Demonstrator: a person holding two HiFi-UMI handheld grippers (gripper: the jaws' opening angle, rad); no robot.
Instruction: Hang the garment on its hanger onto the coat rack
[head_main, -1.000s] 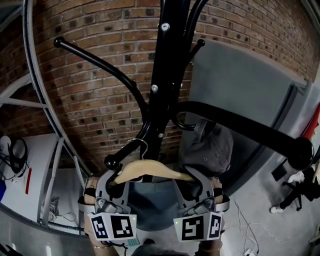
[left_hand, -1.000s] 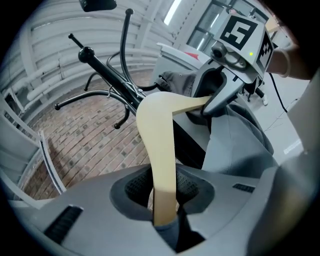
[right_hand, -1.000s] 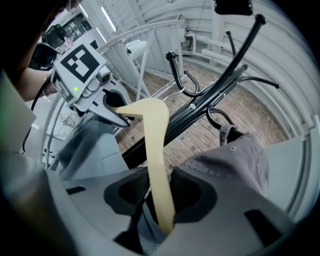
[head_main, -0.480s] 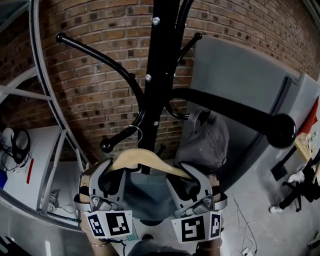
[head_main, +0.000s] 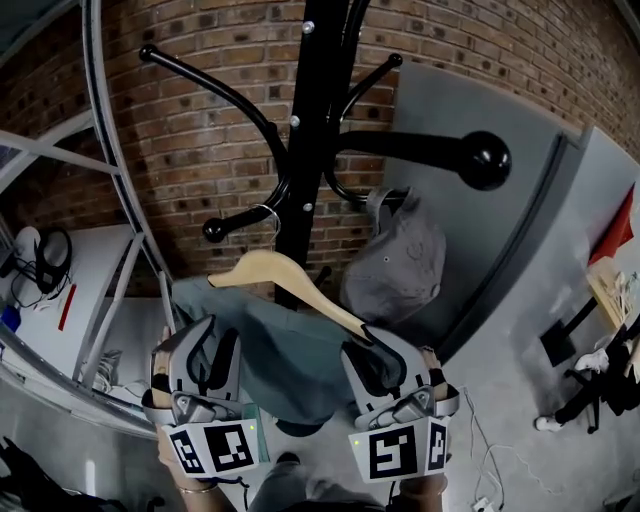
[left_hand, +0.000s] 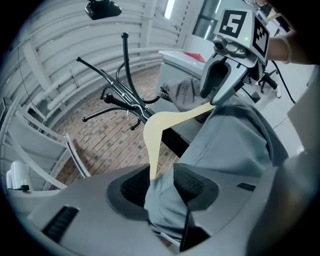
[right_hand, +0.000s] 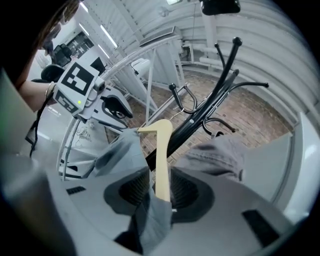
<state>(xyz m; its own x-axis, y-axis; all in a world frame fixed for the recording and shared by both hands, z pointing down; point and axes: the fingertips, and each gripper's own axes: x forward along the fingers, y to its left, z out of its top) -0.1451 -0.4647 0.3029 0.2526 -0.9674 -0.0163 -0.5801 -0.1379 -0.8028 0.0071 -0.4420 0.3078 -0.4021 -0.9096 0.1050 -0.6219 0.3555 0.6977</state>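
The wooden hanger carries a blue-grey garment. Its metal hook lies over a lower arm of the black coat rack. The hanger tilts, right end lower. My left gripper is open after its jaws have just been opening; in the left gripper view garment cloth and the hanger's tip sit loosely between them. My right gripper has jaws that have just been closing, and the hanger's other end stands between the pads without a firm press.
A grey cap hangs on another rack hook, below a thick arm with a ball knob. A brick wall stands behind, a white metal frame at left, a grey panel at right. Cables lie on the floor.
Both grippers have drawn back from the rack towards me and their jaws stand wider. The hanger, held level before, now hangs tilted from its hook with the left end free.
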